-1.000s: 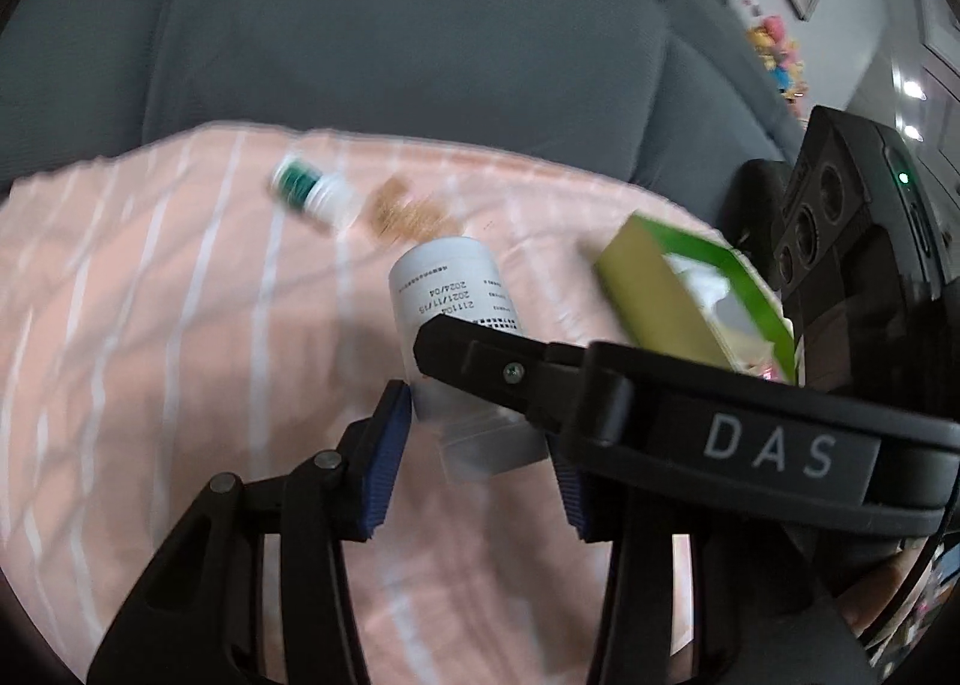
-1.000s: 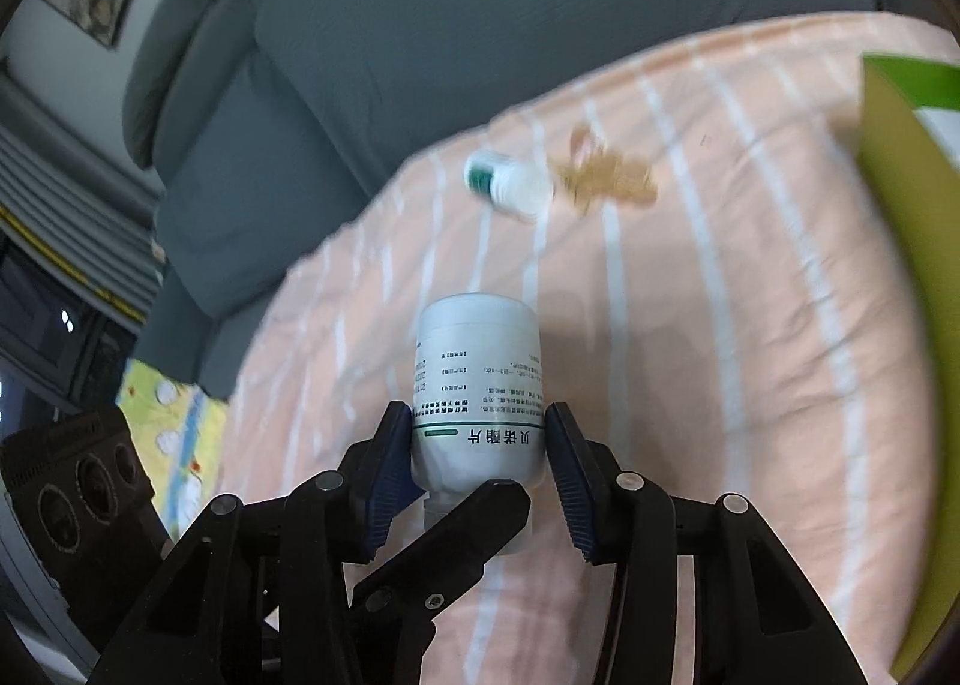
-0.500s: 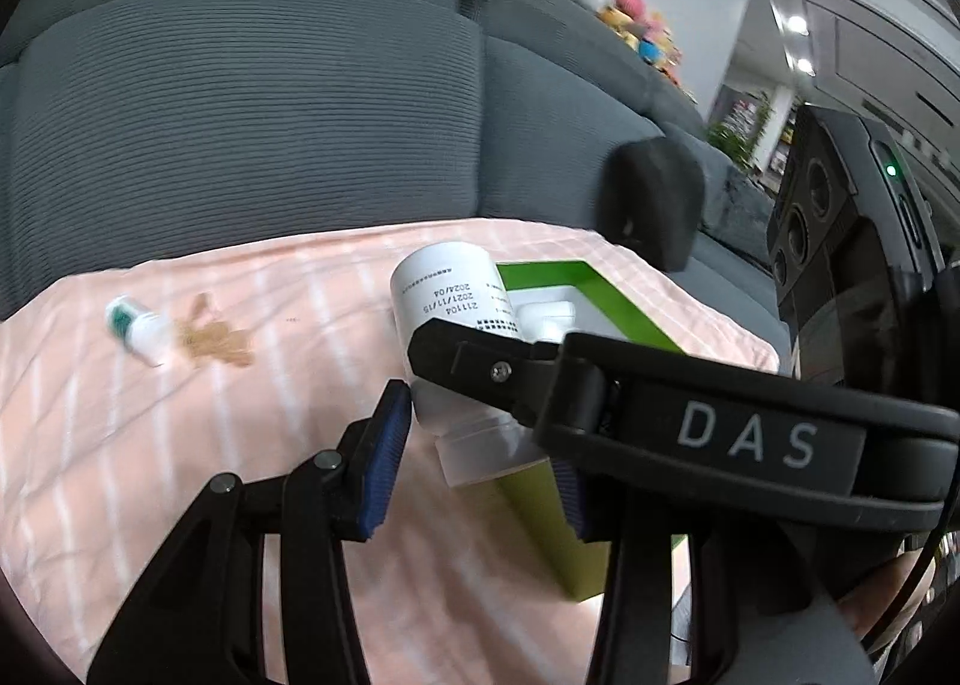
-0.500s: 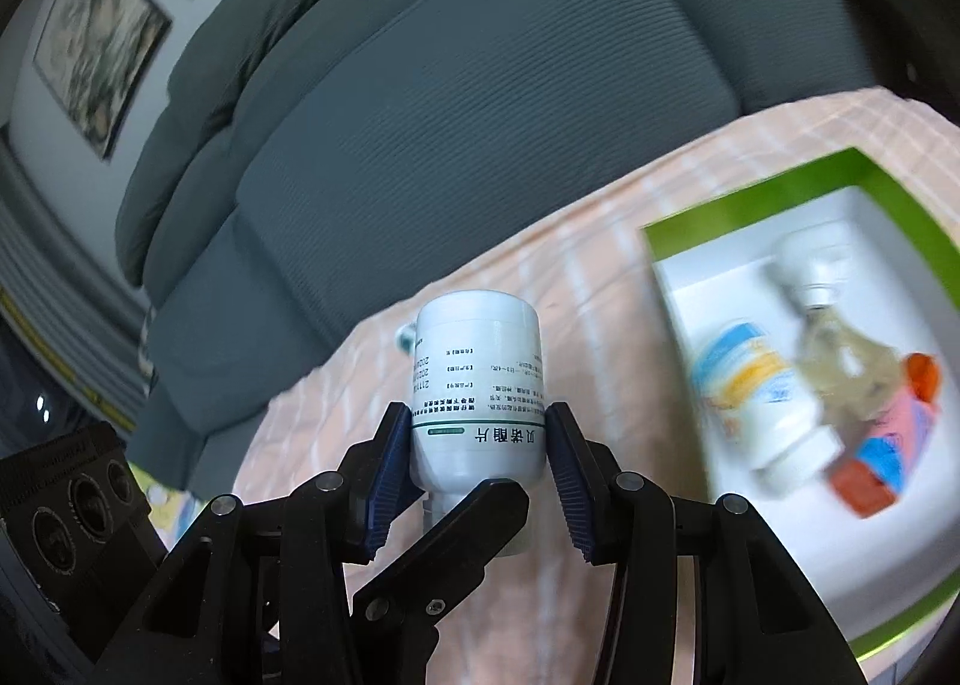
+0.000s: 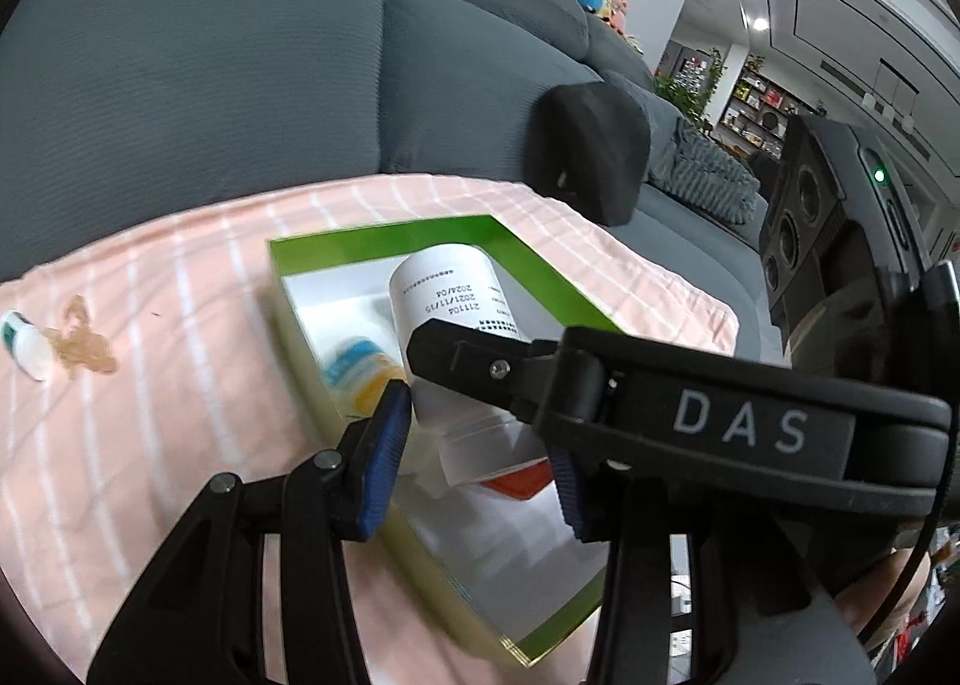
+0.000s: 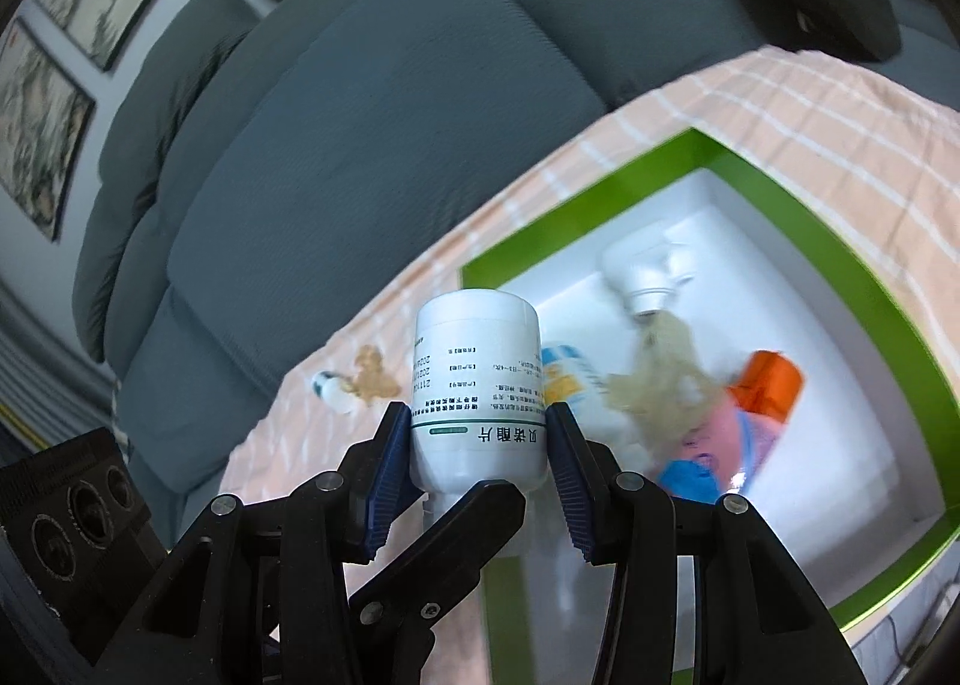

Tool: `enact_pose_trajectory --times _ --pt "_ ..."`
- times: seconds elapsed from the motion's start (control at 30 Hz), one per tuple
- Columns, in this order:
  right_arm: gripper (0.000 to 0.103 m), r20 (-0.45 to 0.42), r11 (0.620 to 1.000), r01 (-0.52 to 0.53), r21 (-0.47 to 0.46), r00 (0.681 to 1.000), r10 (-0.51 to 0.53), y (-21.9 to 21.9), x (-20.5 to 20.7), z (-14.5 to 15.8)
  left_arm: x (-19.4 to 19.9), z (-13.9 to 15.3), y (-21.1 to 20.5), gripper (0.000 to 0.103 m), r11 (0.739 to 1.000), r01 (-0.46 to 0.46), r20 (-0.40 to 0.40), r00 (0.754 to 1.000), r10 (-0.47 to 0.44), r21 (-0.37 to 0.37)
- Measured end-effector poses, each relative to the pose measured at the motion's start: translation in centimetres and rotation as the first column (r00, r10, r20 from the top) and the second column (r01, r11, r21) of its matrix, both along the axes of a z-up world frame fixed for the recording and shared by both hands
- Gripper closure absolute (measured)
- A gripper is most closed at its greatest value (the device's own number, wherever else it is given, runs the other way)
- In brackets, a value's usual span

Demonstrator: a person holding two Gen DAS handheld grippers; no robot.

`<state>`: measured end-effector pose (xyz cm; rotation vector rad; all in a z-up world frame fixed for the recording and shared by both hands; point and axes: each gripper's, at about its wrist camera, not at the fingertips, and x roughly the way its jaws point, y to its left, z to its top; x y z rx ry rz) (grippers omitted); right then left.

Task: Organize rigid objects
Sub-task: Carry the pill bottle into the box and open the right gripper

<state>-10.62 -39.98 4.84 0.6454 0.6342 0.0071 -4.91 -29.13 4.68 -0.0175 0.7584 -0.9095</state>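
A white pill bottle [image 6: 477, 379] with printed text is held upside down by both grippers. My right gripper [image 6: 480, 445] is shut on its body; my left gripper [image 5: 480, 445] is shut on its cap end [image 5: 486, 448]. The bottle [image 5: 450, 295] hangs over the near-left part of a green-rimmed white box [image 6: 780, 193], also seen in the left wrist view [image 5: 384, 235]. Inside the box lie a white bottle [image 6: 645, 271], a blue-and-yellow labelled bottle [image 6: 570, 379], an orange-capped item [image 6: 771, 385] and some tan stuff.
The box sits on a pink striped cloth [image 5: 150, 415]. A small green-and-white bottle [image 5: 24, 343] lies on the cloth beside spilled tan bits [image 5: 81, 346]. A grey sofa [image 5: 240, 55] stands behind. A black cushion [image 5: 591, 145] is at the right.
Both grippers have carried the white bottle to the right, from over the cloth near the small bottle to over the green box. The grips have not changed.
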Motion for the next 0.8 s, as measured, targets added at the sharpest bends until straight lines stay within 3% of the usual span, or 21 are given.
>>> enact_pose_trajectory --times 0.17,0.43,0.53,0.63,0.73,0.8 --pt "0.054 -0.043 0.999 0.041 0.035 0.998 -0.040 -2.5 -0.5 -1.4 0.2 -1.0 -1.8 0.061 0.999 0.048 -0.074 0.996 -0.048 -0.008" --pt "0.054 -0.084 0.994 0.079 0.072 0.994 -0.073 -4.5 -0.5 -2.6 0.5 -2.3 -2.8 0.060 0.999 0.049 -0.156 0.986 -0.051 -0.016" --pt "0.054 -0.106 0.990 0.108 0.091 0.989 -0.099 -4.7 -0.4 -3.1 0.5 -2.8 -2.9 0.057 0.999 0.047 -0.192 0.980 -0.049 -0.018" --pt "0.053 -0.122 0.987 0.140 0.077 0.984 -0.130 -4.7 -0.4 -3.1 -0.2 -2.4 -2.7 0.046 0.999 0.045 -0.162 0.986 -0.043 0.011" --pt "0.038 -0.134 0.982 0.186 0.037 0.975 -0.179 -4.7 -0.5 -2.8 -0.4 -1.9 -2.1 0.029 0.999 0.041 -0.149 0.988 -0.038 0.017" --pt "0.029 -0.123 0.977 0.210 0.020 0.971 -0.207 -4.7 -0.8 -2.6 -0.4 -1.4 -1.2 0.027 1.000 0.021 -0.144 0.989 -0.021 0.001"
